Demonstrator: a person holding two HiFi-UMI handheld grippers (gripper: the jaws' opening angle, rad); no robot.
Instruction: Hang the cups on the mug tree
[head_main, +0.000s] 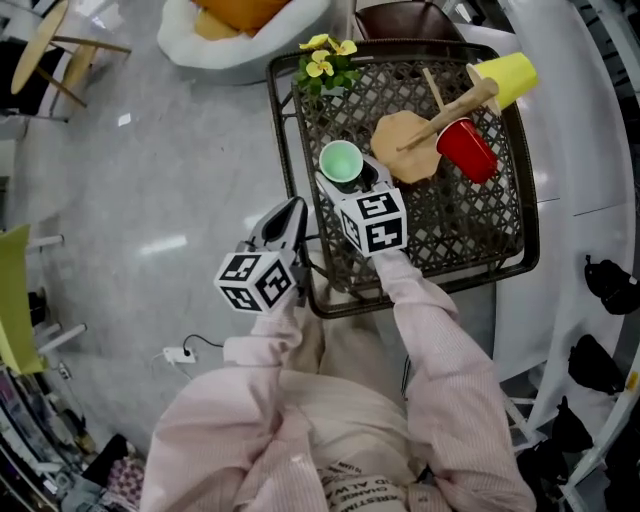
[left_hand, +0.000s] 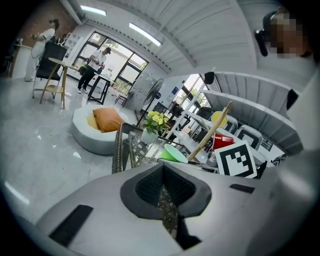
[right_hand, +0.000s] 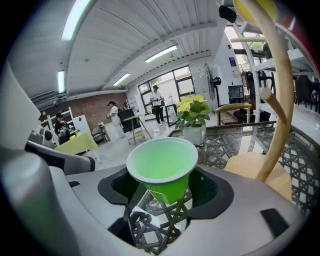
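Left gripper (head_main: 287, 215): jaws are closed to a slit, nothing is held; it is positioned off the table (head_main: 480, 240) edge, well short of the tree (head_main: 405, 148). Right gripper (right_hand: 165, 207): jaws are spread wide, not gripping. Green cup (right_hand: 162, 162) is stood upright between them, just before the tree's base. Red cup (head_main: 467, 150) is hung on the tree, yellow cup (head_main: 508, 77) on its far branch.

Shows smooth plastic in the green cup (right_hand: 161, 167), pale matt wood in the mug tree (head_main: 405, 145), dark woven lattice under glossy glass in the table (head_main: 470, 232).
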